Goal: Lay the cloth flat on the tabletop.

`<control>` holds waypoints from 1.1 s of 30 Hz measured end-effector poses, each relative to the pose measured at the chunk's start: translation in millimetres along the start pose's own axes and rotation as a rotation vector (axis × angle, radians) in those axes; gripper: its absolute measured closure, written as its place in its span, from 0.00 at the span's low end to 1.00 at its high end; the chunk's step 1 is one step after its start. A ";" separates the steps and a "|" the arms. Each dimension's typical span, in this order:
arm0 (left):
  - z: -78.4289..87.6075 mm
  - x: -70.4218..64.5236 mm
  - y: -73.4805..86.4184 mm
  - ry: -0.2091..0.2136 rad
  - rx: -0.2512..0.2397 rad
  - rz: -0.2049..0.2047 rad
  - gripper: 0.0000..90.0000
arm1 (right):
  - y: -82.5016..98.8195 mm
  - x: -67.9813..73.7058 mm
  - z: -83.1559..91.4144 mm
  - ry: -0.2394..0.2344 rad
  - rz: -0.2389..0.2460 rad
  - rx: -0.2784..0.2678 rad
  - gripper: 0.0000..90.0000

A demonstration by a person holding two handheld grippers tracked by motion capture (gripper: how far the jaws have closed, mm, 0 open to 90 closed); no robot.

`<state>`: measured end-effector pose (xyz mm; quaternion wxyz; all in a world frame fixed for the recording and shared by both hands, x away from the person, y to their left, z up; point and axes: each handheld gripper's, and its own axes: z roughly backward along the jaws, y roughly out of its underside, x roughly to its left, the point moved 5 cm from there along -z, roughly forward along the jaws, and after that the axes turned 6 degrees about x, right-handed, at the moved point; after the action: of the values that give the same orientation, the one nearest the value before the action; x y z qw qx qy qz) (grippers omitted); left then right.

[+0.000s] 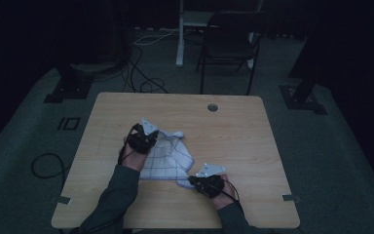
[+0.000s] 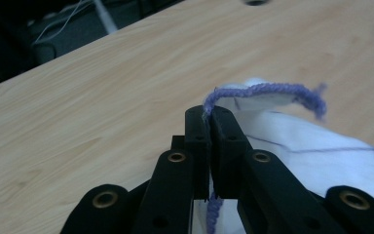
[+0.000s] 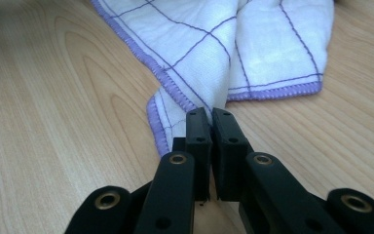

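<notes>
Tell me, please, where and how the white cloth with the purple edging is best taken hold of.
Probably by its stitched purple hem at the corners, coming in low and level from outside the cloth: the hem is the firmest, thickest line on a limp sheet. The left gripper is shut on the hem at one end, the right gripper on a corner.

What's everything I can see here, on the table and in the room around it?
cloth: one, white with purple grid lines and purple stitched edge, crumpled mid-table between both grippers
table: one, light wood, centre, round cable hole near far edge
chair: one, dark, beyond the table
cables: several, black and white, floor behind the table
left gripper: one, black, jaws shut on the cloth's purple edge
right gripper: one, black, jaws shut on a cloth corner
forearms: two, dark sleeves, entering from the bottom
</notes>
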<state>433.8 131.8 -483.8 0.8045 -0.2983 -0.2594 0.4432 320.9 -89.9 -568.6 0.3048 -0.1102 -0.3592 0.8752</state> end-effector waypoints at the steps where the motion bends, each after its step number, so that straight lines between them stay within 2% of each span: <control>1: 0.0 0.0 0.0 0.000 0.000 0.000 0.97 | 0.0 -0.5 1.2 0.002 -0.004 -0.001 0.97; 2: -3.2 13.4 1.7 0.008 0.007 0.035 0.97 | 0.0 -1.7 2.7 0.008 -0.004 -0.004 0.97; 3: -3.2 13.4 1.7 0.008 0.007 0.035 0.97 | 0.1 -2.9 4.0 0.013 -0.004 -0.006 0.97; 4: -6.0 22.6 4.3 0.008 0.018 0.056 0.98 | 0.2 -5.0 6.8 0.021 -0.011 -0.009 0.97; 5: -10.4 36.7 9.7 0.012 0.034 0.099 0.98 | 0.2 -6.8 9.5 0.028 -0.014 -0.013 0.97; 6: -13.2 43.8 13.0 0.012 0.044 0.120 0.98 | 0.2 -8.7 12.2 0.037 -0.014 -0.016 0.97; 7: -13.2 43.8 13.0 0.012 0.044 0.120 0.98 | 0.4 -10.0 15.1 0.049 -0.013 -0.019 0.97; 8: -18.9 56.4 20.8 0.014 0.067 0.166 0.98 | 0.6 -11.3 17.9 0.057 -0.011 -0.023 0.97; 9: -18.9 56.4 20.8 0.014 0.067 0.166 0.98 | 0.9 -12.2 20.5 0.062 -0.012 -0.027 0.97; 10: -24.3 64.9 29.4 0.021 0.088 0.199 0.98 | 1.5 -13.1 22.8 0.067 -0.010 -0.029 0.97; 11: -24.3 64.9 29.4 0.021 0.088 0.199 0.98 | 2.0 -13.8 24.7 0.072 -0.011 -0.032 0.97; 12: -29.7 69.5 38.0 0.027 0.108 0.216 0.98 | 2.7 -14.3 26.4 0.075 -0.015 -0.034 0.97; 15: -34.9 73.9 47.0 0.017 0.135 0.227 0.99 | 3.8 -14.7 30.5 0.090 -0.011 -0.034 0.97; 16: -38.6 78.0 53.8 0.012 0.151 0.245 0.99 | 4.0 -13.1 35.3 0.095 -0.005 -0.039 0.97; 20: -42.8 85.4 61.4 0.009 0.167 0.272 0.99 | 4.5 -11.4 43.3 0.107 0.005 -0.048 0.97; 22: -46.4 90.8 66.2 0.017 0.179 0.301 0.99 | 6.0 -8.7 49.2 0.105 0.007 -0.057 0.98; 23: -46.4 90.8 66.2 0.017 0.179 0.301 0.99 | 6.0 -8.7 49.2 0.105 0.007 -0.057 0.98; 24: -48.2 89.4 68.4 0.027 0.192 0.306 0.98 | 7.6 -5.0 50.3 0.086 0.012 -0.056 0.98; 25: -48.2 89.4 68.4 0.027 0.192 0.306 0.96 | 7.6 -5.0 50.3 0.086 0.012 -0.056 0.98; 26: -46.4 87.2 68.6 0.022 0.183 0.305 0.92 | 10.0 1.3 47.5 0.047 0.019 -0.035 0.96; 28: -39.9 85.0 67.7 0.028 0.161 0.313 0.86 | 12.1 6.5 46.0 0.029 0.021 -0.037 0.85; 29: -39.9 85.0 67.7 0.028 0.161 0.313 0.84 | 11.9 7.1 46.5 0.020 0.013 -0.053 0.83; 30: -30.5 80.4 66.8 0.035 0.133 0.316 0.83 | 10.8 6.2 48.0 0.018 0.006 -0.068 0.81; 31: -30.5 80.4 66.8 0.035 0.133 0.316 0.82 | 10.8 6.2 48.0 0.018 0.006 -0.068 0.81; 32: -20.1 72.1 67.0 0.042 0.109 0.305 0.81 | 6.0 1.0 51.9 0.029 -0.013 -0.099 0.78; 33: -20.1 72.1 67.0 0.042 0.109 0.305 0.81 | 2.5 -2.6 53.5 0.041 -0.028 -0.114 0.77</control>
<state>444.1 218.1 -534.2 0.7482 -0.2992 -0.1696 0.5674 299.8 -122.9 -532.1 0.3174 -0.1401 -0.4038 0.8465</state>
